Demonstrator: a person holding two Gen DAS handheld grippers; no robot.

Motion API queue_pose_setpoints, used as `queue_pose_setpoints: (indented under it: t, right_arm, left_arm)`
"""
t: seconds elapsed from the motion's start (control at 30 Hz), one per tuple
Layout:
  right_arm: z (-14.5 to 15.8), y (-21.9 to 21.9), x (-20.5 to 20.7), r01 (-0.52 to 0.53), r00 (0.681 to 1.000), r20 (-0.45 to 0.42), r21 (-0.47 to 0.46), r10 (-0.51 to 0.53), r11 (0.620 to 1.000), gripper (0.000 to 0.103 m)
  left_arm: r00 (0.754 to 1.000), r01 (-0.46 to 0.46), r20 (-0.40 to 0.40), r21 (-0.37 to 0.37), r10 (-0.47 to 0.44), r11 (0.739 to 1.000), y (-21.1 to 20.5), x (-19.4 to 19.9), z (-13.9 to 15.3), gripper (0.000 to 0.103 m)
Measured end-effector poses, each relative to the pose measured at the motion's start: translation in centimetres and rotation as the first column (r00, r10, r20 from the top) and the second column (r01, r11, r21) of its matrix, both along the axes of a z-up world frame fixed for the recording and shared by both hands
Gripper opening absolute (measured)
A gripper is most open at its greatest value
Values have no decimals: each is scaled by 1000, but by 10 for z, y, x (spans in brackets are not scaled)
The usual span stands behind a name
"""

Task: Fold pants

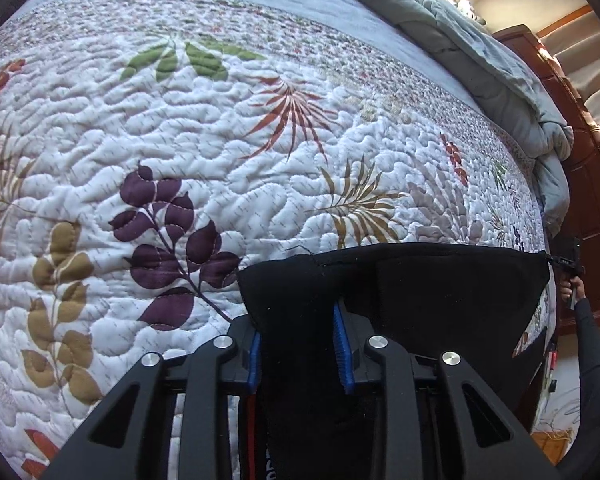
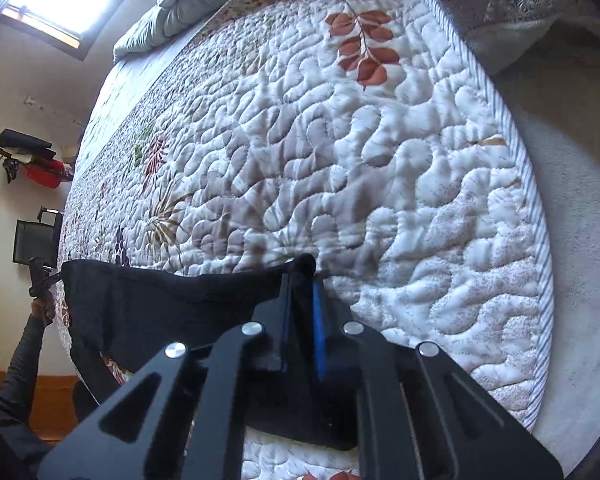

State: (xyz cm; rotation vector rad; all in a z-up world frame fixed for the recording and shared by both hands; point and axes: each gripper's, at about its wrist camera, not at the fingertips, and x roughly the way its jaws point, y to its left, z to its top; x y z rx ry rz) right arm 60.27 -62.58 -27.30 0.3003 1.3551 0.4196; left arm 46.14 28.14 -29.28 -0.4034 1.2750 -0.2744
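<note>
The black pants [image 1: 440, 280] hang stretched between my two grippers above the quilted bed. My left gripper [image 1: 296, 312] is shut on one corner of the top edge, with cloth bunched between its blue pads [image 1: 342, 344]. In the right wrist view, my right gripper [image 2: 302, 280] is shut on the other corner of the pants [image 2: 172, 304]. The far gripper [image 1: 566, 262] shows at the right edge of the left wrist view, and the left one [image 2: 44, 276] at the left edge of the right wrist view. The lower part of the pants is hidden below the grippers.
A white quilt [image 1: 220, 152] with leaf prints covers the bed. A grey duvet [image 1: 480, 52] lies bunched along the far side. A dark wooden headboard [image 1: 592, 184] stands at the right. A pillow [image 2: 520, 12] lies at the top right.
</note>
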Motion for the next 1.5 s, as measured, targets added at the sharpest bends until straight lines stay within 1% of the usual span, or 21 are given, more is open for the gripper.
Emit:
queue_pose_setpoints:
  t: [0.1,0.2,0.37,0.47,0.63,0.77,0.87,0.97,1.03,1.2,1.23,1.33,1.4,1.47,1.5]
  right_arm:
    - [12,-2,-6,32,998,53,-3,-32,999,7]
    - [25,-8,-17,36,995,93,-3,-35,999,7]
    - [48,-18,-42,62,986,158,-9,-60,998,7]
    - [64,-23,-65,86,975,208,-6,-83,996,7]
    - [87,-32,-114,127,956,271,-49,-110,991,7]
    - [98,-36,-154,163,938,321,-73,-132,984,7]
    - [103,-36,-188,187,923,362,-123,-132,975,7]
    - [98,-38,-223,224,905,398,-151,-148,963,7]
    - [88,-33,-248,246,894,425,-206,-140,947,7]
    - [73,-32,-303,318,862,472,-219,-185,922,8]
    - [71,-30,-314,328,855,483,-227,-186,917,8]
    - [66,-26,-338,362,840,495,-203,-223,910,8]
    - [61,-25,-352,382,835,489,-189,-250,905,11]
    - [56,-24,-360,391,841,467,-180,-271,903,14]
    - [51,-23,-365,406,841,459,-183,-287,896,16]
  left_arm:
    - [999,-20,31,-1,20,1000,-1,-5,10,27]
    - [997,-36,74,-6,37,999,-2,-13,26,25]
    - [987,-56,147,-33,60,998,-6,-33,56,23]
    - [980,-51,192,-43,58,998,-12,-48,80,23]
    - [965,-28,259,-48,39,998,-22,-86,122,23]
    - [954,-18,297,-53,33,998,-29,-120,145,23]
    - [947,-3,320,-35,14,999,-39,-149,157,23]
    - [945,8,327,-31,2,999,-42,-177,159,23]
    - [948,7,318,-25,1,1000,-43,-200,154,23]
    - [959,-10,282,-33,19,999,-39,-242,135,23]
    - [963,-17,267,-35,26,999,-38,-253,128,23]
    - [972,-37,231,-65,51,997,-32,-273,109,23]
    - [977,-43,205,-69,57,997,-31,-278,95,23]
    - [984,-55,165,-76,67,996,-33,-284,76,23]
    - [986,-59,152,-73,70,996,-34,-287,69,23]
